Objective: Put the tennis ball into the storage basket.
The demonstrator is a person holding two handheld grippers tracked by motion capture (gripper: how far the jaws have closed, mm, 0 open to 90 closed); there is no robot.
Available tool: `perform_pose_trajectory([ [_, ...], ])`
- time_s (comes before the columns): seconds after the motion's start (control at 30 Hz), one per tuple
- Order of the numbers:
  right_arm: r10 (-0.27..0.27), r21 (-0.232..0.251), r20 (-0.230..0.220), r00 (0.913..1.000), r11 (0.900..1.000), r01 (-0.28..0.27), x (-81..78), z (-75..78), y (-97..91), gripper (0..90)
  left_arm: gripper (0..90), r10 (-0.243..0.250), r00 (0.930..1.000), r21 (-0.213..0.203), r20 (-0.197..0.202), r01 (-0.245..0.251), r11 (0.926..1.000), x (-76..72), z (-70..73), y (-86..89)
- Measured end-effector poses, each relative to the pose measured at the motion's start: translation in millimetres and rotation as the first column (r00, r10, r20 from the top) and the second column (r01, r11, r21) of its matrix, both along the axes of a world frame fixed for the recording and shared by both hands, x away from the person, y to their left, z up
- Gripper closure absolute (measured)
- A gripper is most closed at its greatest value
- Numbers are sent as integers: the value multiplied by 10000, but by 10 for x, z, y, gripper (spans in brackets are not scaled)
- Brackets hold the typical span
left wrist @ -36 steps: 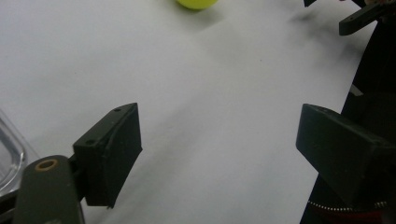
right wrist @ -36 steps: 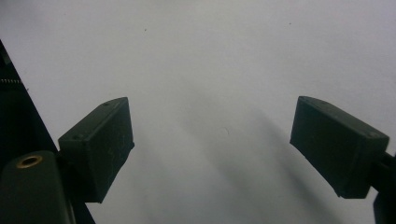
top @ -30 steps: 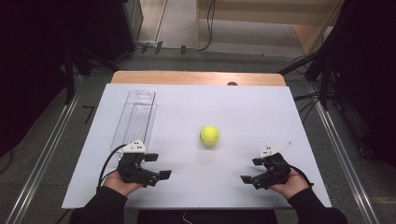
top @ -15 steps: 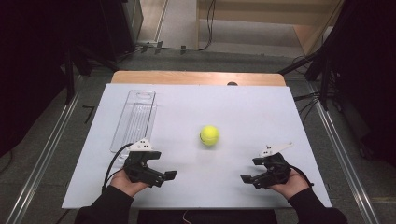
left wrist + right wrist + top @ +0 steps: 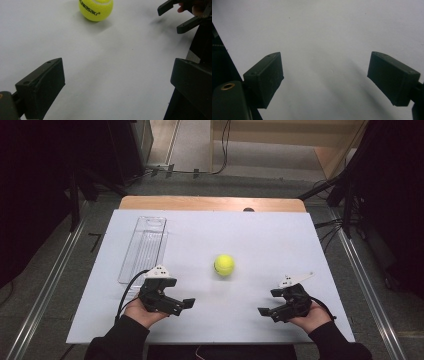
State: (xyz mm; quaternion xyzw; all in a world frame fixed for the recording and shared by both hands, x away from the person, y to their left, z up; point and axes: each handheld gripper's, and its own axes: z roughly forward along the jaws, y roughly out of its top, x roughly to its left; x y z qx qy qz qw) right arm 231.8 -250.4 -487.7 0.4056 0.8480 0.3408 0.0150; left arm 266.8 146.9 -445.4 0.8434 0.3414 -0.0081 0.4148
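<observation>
At the far left of the desk [image 5: 300,235] a clear plastic tray [image 5: 145,247] lies lengthwise, its long side running along the left edge of the white surface, with a narrow strip of bare desk between the tray and that edge. Just below the tray's near end, the left hand-held gripper [image 5: 182,305] is held in the person's left hand, close to the front edge. Its jaws have just been opening and now stand wide apart, with nothing between them; in the left gripper view only bare white surface lies between the two black jaws. Near the middle of the desk rests the yellow tennis ball [image 5: 224,265], apart from both grippers, with open white surface on every side of it. In the left gripper view the ball [image 5: 96,9] is ahead and a little to the left. Further right, the right hand-held gripper [image 5: 267,312] is also near the front edge, well inside the right edge. Its jaws are apart and hold nothing.
</observation>
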Motion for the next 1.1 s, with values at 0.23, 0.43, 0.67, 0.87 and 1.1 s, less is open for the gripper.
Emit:
perform_pose_trajectory([
  [0.23,-129,-32,-50,9999,9999,128,-2,1,-7,114,0,103,9999,13,22,-103,9999,71,10,-88],
  [0.43,-135,-14,-57,9999,9999,135,1,-1,-12,114,0,122,9999,96,55,-123,9999,127,0,-139],
  [0.67,-139,-35,-59,9999,9999,139,2,-2,-12,114,0,228,9997,142,135,-230,9996,203,8,-209],
  [0.87,-183,-29,-63,9998,9998,183,5,-2,-15,114,0,232,9995,171,194,-236,9996,261,18,-252],
  [1.1,-215,8,-52,9998,9998,216,7,-1,-18,114,0,256,9991,195,336,-262,9995,328,35,-318],
])
